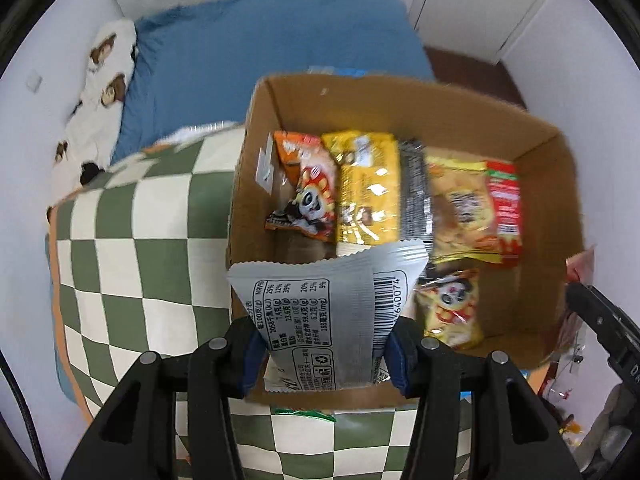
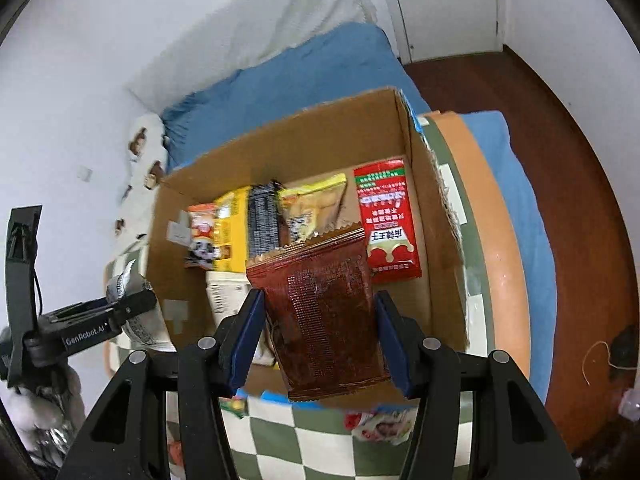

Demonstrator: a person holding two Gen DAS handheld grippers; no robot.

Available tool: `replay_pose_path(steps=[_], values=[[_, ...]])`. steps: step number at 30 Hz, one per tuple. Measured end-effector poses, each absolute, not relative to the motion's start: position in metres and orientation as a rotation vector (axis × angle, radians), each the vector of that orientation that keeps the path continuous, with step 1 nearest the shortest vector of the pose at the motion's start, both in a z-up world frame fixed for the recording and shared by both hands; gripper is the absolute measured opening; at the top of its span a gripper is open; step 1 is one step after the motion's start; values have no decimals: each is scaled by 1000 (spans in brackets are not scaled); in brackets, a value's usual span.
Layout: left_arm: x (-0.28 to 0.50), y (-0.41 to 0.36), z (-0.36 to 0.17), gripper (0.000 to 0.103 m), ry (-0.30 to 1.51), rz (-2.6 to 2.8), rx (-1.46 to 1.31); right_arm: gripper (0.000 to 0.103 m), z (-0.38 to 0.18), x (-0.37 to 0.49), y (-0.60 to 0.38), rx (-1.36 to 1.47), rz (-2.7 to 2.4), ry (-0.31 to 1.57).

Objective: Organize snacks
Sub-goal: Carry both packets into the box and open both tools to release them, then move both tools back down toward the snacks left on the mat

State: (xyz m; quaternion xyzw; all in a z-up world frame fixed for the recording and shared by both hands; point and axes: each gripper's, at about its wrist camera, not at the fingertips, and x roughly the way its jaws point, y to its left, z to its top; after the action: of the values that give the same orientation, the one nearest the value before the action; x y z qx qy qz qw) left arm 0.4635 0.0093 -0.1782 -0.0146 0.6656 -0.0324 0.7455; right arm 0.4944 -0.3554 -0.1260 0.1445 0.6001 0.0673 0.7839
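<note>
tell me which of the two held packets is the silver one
The silver packet in the left gripper, printed with a barcode; the right gripper holds a dark red packet.

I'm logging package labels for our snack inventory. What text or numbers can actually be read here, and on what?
"GenRobot.AI": on the left claw body, seen from the right wrist view.
"640074": beside the barcode on the silver packet.
Silver packet's nutrition table: mostly too small.
Red box: Chinese print, blurred.
Dark red packet: unreadable.
</note>
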Motion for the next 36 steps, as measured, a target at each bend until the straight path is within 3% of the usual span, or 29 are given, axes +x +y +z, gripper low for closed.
replay_pose_path(steps=[8,10,11,13,15,16,27,36], values=[[470,12,-226,48,1572,-58,-29,58,-168,506,-356,305,84,1392],[470,13,-239,48,1612,-64,-54,59,-179,508,-358,317,64,1436],[469,15,-245,49,1632,-65,-77,65,-187,510,-358,315,61,1477],[467,15,-249,61,1640,-91,-121,77,-192,512,-354,268,60,1503],[465,12,-246,85,1612,-93,-105,92,-193,512,-348,225,69,1514],[465,10,-244,87,1605,-103,-109,92,-194,513,-345,203,68,1521],[448,-1,-230,87,1540,-70,-81,93,-189,505,-343,138,64,1508],[409,-8,-198,87,1386,-51,-79,93,-165,479,-341,97,83,1422]])
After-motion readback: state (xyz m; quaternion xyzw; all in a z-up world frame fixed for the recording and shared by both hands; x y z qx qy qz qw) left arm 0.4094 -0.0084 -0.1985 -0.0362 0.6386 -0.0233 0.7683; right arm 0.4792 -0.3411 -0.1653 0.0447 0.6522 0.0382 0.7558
